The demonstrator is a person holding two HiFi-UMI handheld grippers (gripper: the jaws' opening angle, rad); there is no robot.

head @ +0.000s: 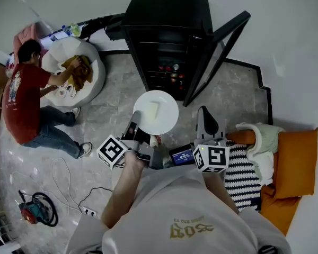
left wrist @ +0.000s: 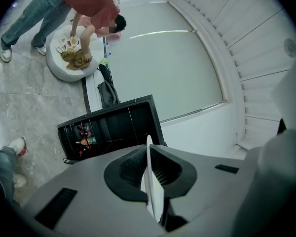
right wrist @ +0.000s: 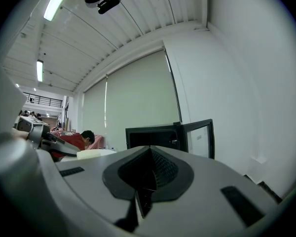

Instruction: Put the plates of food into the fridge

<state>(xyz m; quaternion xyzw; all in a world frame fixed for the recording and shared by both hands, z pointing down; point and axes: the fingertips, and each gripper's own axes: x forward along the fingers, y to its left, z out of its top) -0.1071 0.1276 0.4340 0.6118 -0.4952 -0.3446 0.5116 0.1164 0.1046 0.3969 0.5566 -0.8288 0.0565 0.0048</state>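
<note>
In the head view my left gripper (head: 137, 121) is shut on the near rim of a white plate (head: 156, 112) that carries a pale piece of food (head: 154, 110). It holds the plate level in front of the black fridge (head: 167, 36). The fridge door (head: 216, 54) stands open to the right. In the left gripper view the plate's rim (left wrist: 149, 174) shows edge-on between the jaws, with the open fridge (left wrist: 111, 125) beyond. My right gripper (head: 202, 112) is shut on nothing, to the right of the plate. The right gripper view shows its shut jaws pointing at the fridge (right wrist: 153, 135).
Bottles and cans (head: 169, 70) sit on the fridge's lower shelves. A person in a red shirt (head: 26, 97) crouches at a round white table (head: 74, 70) with dishes at the left. An orange sofa with cushions (head: 286, 168) stands at the right. A cable and a power strip (head: 87, 210) lie on the floor.
</note>
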